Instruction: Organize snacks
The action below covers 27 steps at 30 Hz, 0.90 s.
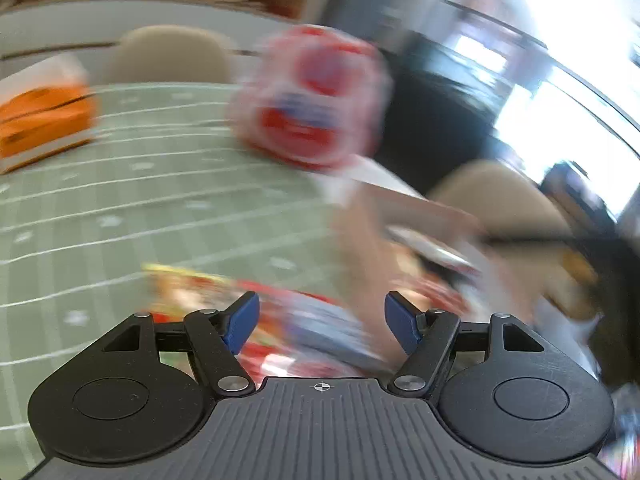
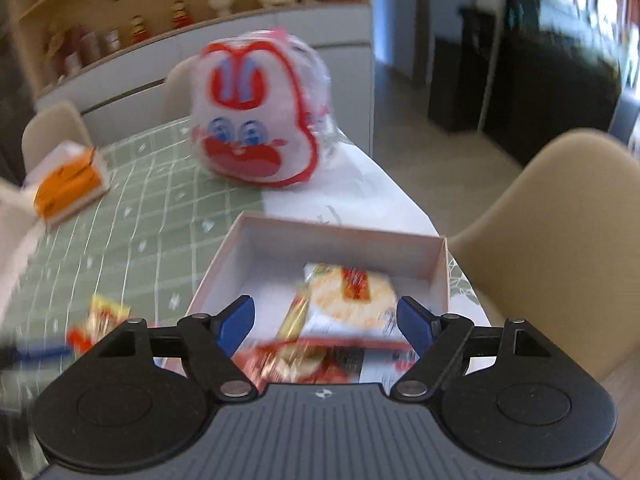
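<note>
An open pink-white cardboard box (image 2: 344, 236) sits near the table's right edge and holds a rice-cracker packet (image 2: 348, 292) and a red snack packet (image 2: 304, 364). My right gripper (image 2: 326, 320) is open and empty just above the box's near side. A loose red-yellow snack packet (image 2: 100, 320) lies on the cloth left of the box. My left gripper (image 1: 320, 324) is open and empty above blurred red and blue snack packets (image 1: 304, 332); the box (image 1: 420, 216) is blurred to its right.
A white-and-red rabbit-face bag (image 2: 256, 116) stands behind the box, also in the left wrist view (image 1: 312, 96). An orange-and-white box (image 2: 68, 180) lies at far left. Beige chairs (image 2: 560, 232) ring the green checked tablecloth (image 2: 160, 208).
</note>
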Tool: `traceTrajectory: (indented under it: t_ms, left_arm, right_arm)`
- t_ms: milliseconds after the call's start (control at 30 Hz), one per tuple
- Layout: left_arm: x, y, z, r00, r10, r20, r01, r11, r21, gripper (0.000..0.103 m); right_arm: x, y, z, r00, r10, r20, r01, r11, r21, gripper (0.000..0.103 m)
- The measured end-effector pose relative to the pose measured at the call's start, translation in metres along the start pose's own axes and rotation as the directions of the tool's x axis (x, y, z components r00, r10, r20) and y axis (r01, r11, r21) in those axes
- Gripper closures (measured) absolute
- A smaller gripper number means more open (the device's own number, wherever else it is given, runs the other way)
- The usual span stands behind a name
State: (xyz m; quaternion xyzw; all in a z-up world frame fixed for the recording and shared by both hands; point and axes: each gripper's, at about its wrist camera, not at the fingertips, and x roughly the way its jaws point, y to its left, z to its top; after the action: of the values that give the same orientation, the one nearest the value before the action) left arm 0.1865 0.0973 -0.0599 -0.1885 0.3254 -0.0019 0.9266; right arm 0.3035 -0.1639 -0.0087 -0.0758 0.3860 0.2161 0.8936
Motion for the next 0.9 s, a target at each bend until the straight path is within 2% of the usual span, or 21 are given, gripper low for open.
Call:
traceTrajectory:
  t_ms: [100,167,267,400,500,567,700,900]
  left_arm:
    - [0.02,0.036,0.017,0.997,0.068,0.026,-0.065,0.993,-0.096,0.028]
    - [0.038,0.049,0.026,0.993,0.114,-0.004,-0.114,0.989,-0.095,0.029]
    - [0.055,0.055,0.027,0.986,0.154,-0.064,-0.157,0.987,-0.044,0.032]
    - [0.055,0.043,0.01,0.98,0.166,-0.111,-0.157,0.984,0.089,0.033]
    - [0.047,0.039,-0.006,0.974,0.195,-0.114,-0.173,0.969,0.178,0.034]
    - [0.035,0.042,-0.017,0.972,0.208,-0.108,-0.186,0.965,0.184,0.034]
    - [0.013,0.057,-0.026,0.968,0.229,-0.105,-0.211,0.965,0.156,0.034]
    - [-0.014,0.073,-0.037,0.968,0.226,-0.11,-0.213,0.97,0.121,0.034]
  right_arm:
    - [-0.019,0.016,-0.028,1.0,0.023,0.018,-0.024,0.999,0.047,0.024]
    - [-0.029,0.025,-0.048,0.997,0.078,0.003,-0.078,0.992,0.098,0.024]
    - [-0.035,0.042,-0.072,0.991,0.132,-0.023,-0.128,0.984,0.124,0.024]
    - [-0.02,0.065,-0.086,0.98,0.186,-0.074,-0.176,0.977,0.123,0.024]
    - [-0.008,0.084,-0.086,0.971,0.225,-0.081,-0.216,0.97,0.11,0.024]
    - [0.003,0.099,-0.083,0.966,0.241,-0.089,-0.231,0.967,0.106,0.024]
    - [0.033,0.126,-0.08,0.963,0.246,-0.106,-0.232,0.964,0.134,0.024]
    - [0.052,0.151,-0.078,0.989,0.126,-0.072,-0.122,0.991,0.062,0.021]
